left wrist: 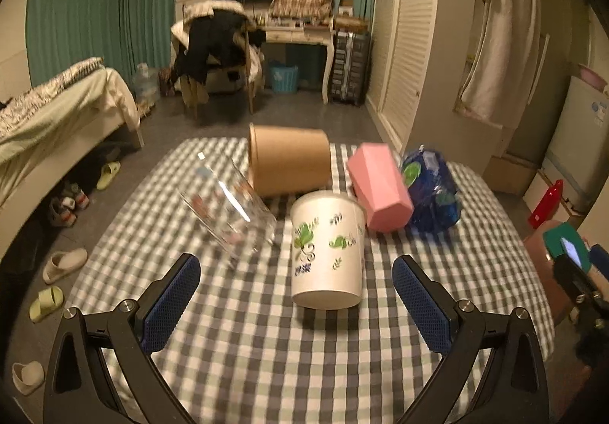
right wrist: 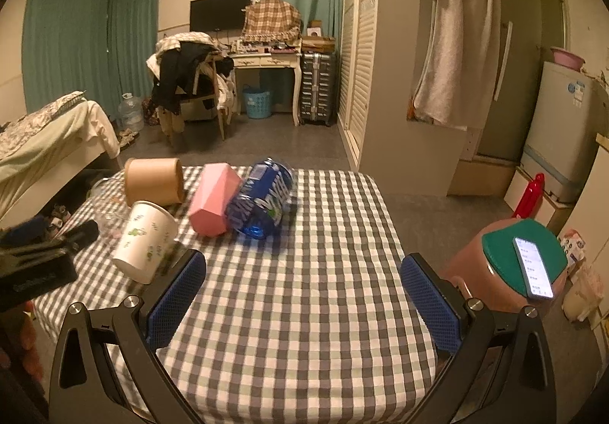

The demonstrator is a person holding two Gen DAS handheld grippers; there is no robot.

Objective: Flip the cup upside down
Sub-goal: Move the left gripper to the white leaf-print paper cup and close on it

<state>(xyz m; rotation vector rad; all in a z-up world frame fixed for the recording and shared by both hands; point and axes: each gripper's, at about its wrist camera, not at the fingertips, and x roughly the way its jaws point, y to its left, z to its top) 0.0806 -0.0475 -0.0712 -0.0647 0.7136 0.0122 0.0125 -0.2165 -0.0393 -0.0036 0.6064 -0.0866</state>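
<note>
Several cups lie on their sides on the checkered table (left wrist: 266,348). A white cup with green leaf prints (left wrist: 327,249) lies straight ahead of my open, empty left gripper (left wrist: 297,294), between and just beyond its fingertips. A clear glass (left wrist: 228,211) lies to its left, a brown paper cup (left wrist: 289,161) behind, a pink faceted cup (left wrist: 380,192) and a blue cup (left wrist: 434,192) to the right. My right gripper (right wrist: 304,290) is open and empty over bare cloth; the white cup (right wrist: 146,241) lies to its left, with the pink cup (right wrist: 215,199) and the blue cup (right wrist: 264,201) further ahead.
A stool with a green lid and a phone (right wrist: 533,268) stands right of the table. The left gripper's body (right wrist: 38,264) shows at the left edge of the right wrist view. A bed (left wrist: 57,108), chair with clothes (left wrist: 217,43) and desk lie beyond.
</note>
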